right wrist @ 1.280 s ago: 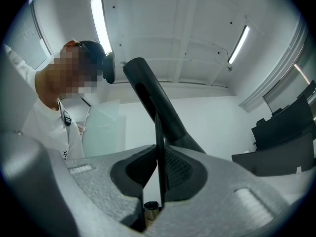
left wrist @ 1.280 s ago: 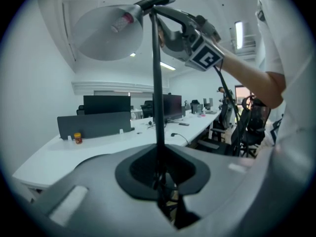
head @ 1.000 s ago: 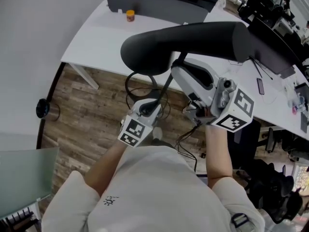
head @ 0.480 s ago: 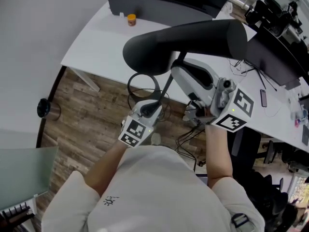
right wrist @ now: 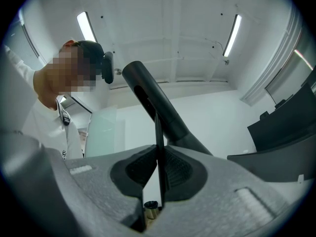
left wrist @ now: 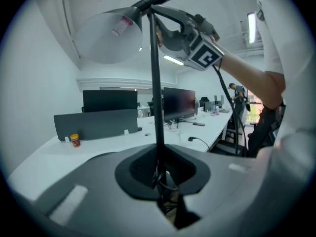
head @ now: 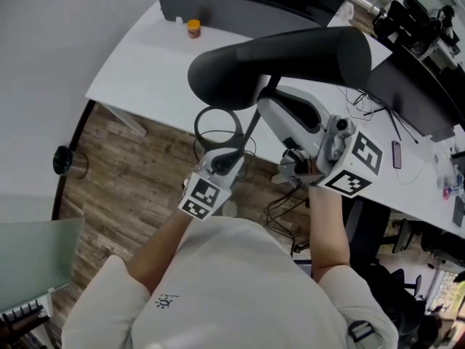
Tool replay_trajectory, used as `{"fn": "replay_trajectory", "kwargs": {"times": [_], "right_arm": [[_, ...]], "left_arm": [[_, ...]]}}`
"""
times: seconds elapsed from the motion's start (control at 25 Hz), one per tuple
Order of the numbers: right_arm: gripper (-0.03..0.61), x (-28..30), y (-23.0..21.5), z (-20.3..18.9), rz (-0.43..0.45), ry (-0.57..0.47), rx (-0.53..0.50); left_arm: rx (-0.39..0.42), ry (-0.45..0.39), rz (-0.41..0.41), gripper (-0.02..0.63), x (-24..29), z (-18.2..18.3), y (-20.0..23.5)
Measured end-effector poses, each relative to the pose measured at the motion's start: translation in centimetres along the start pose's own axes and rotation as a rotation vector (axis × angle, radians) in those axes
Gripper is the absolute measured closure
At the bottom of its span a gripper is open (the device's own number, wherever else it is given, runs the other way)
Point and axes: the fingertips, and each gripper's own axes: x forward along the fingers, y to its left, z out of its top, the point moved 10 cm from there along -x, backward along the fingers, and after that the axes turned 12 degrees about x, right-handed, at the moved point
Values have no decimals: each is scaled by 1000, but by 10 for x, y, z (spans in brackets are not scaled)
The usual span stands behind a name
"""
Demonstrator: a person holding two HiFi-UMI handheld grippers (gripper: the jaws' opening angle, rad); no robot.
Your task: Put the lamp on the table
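Note:
The lamp has a big black shade (head: 283,60) on a thin black pole (head: 251,129), and it is held in the air at the edge of the white table (head: 145,71). My left gripper (head: 231,153) is shut on the lower pole (left wrist: 156,83), with the shade (left wrist: 108,36) above it. My right gripper (head: 267,109) is shut on the pole (right wrist: 159,142) just under the shade (right wrist: 153,100). From the left gripper (left wrist: 160,169), the right gripper (left wrist: 190,38) shows high on the pole. The right gripper (right wrist: 159,174) points upward. A black loop (head: 216,126) hangs beside the pole.
An orange-lidded jar (head: 193,27) and a dark divider panel (head: 232,9) stand at the table's far side. Monitors, cables and a phone (head: 397,153) lie to the right. Wooden floor (head: 123,187) lies below, with a black round object (head: 64,162) by the wall.
Both grippers have carried the lamp along towards the table, and the table edge now sits further under the shade. Neither grip on the pole has changed.

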Motion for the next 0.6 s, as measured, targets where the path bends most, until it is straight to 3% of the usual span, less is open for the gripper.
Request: {"fn": "replay_trajectory", "kwargs": {"times": [0.6], "right_arm": [[537, 3, -25, 2, -19, 3, 11]], "left_arm": [[-7, -1, -24, 572, 18, -4, 14]]}}
